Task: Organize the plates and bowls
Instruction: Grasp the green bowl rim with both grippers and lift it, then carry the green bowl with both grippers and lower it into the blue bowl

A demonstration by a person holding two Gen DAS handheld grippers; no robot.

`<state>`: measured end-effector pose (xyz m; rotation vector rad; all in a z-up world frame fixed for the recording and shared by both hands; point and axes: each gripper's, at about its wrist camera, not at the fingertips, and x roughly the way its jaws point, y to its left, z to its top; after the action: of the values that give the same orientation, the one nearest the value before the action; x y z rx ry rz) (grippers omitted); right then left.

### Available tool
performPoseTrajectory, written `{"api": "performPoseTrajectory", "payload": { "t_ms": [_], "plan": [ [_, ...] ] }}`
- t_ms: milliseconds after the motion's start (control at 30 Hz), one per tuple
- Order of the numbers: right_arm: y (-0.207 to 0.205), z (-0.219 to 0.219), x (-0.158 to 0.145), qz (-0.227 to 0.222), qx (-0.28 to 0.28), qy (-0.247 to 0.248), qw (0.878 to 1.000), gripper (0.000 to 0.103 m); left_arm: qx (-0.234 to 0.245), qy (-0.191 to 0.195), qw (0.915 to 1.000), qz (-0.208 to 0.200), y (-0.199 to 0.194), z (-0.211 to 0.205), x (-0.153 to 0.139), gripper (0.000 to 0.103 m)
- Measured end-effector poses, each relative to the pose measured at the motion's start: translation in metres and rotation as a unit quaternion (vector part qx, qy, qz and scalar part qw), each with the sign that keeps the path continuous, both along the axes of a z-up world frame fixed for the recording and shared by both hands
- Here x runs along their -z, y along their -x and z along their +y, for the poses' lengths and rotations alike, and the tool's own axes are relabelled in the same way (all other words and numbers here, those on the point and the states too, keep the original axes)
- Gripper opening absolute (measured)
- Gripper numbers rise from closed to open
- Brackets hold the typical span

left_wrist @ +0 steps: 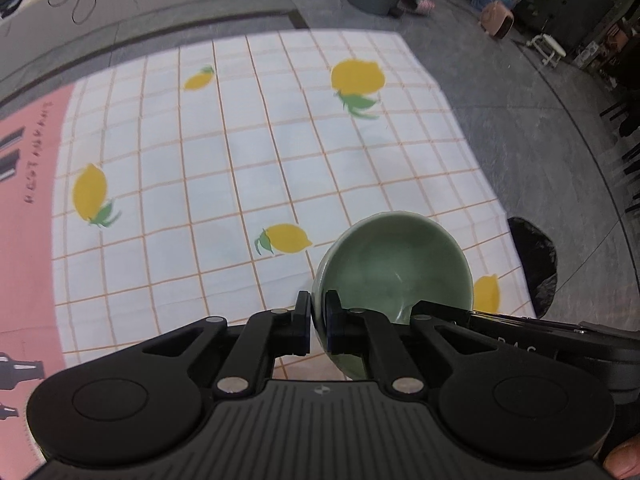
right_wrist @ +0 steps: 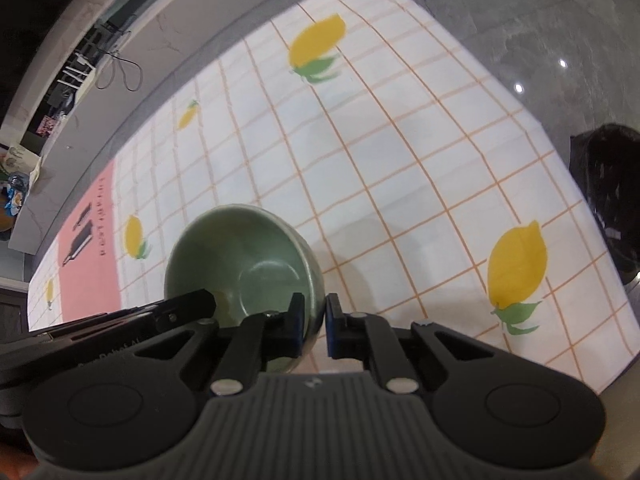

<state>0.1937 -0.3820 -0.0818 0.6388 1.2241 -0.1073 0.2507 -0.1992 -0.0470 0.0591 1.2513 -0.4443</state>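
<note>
Green bowl point(left_wrist: 394, 264) up over lemon cloth point(left_wrist: 248, 152). Left gripper point(left_wrist: 318, 322) pinching bowl's near rim; right gripper point(right_wrist: 314, 326) pinching opposite rim. Bin bag point(left_wrist: 534, 264) beside cloth edge.

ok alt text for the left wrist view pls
The left gripper is clamped on the near rim of an empty green bowl, with the right gripper's finger reaching in at the bowl's opposite side. Below lies a white grid-pattern cloth printed with lemons, spread over a grey floor.
</note>
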Motion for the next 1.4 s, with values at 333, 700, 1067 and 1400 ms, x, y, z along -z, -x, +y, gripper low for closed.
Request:
{"api": "performPoseTrajectory", "payload": {
  "t_ms": [333,700,1067,1400],
  "plan": [
    [0.024,0.031,-0.062,-0.047,-0.031,0.019,0.998,0.008,-0.016,0.016,0.9986,-0.049,0.034,0.036,-0.058,0.007],
    [0.056,0.084,-0.092,-0.06,-0.089,0.023,0.994,0.008,-0.036,0.022,0.9973,-0.06,0.076,0.086,-0.08,0.008],
    [0.088,0.115,-0.08,-0.039,-0.135,0.036,0.989,0.008,-0.053,0.042,0.9977,-0.012,0.106,0.122,-0.046,0.008],
    [0.073,0.129,-0.043,-0.008,-0.148,0.037,0.988,0.008,-0.079,0.051,0.9949,0.034,0.094,0.14,-0.006,0.008]
  ]
}}
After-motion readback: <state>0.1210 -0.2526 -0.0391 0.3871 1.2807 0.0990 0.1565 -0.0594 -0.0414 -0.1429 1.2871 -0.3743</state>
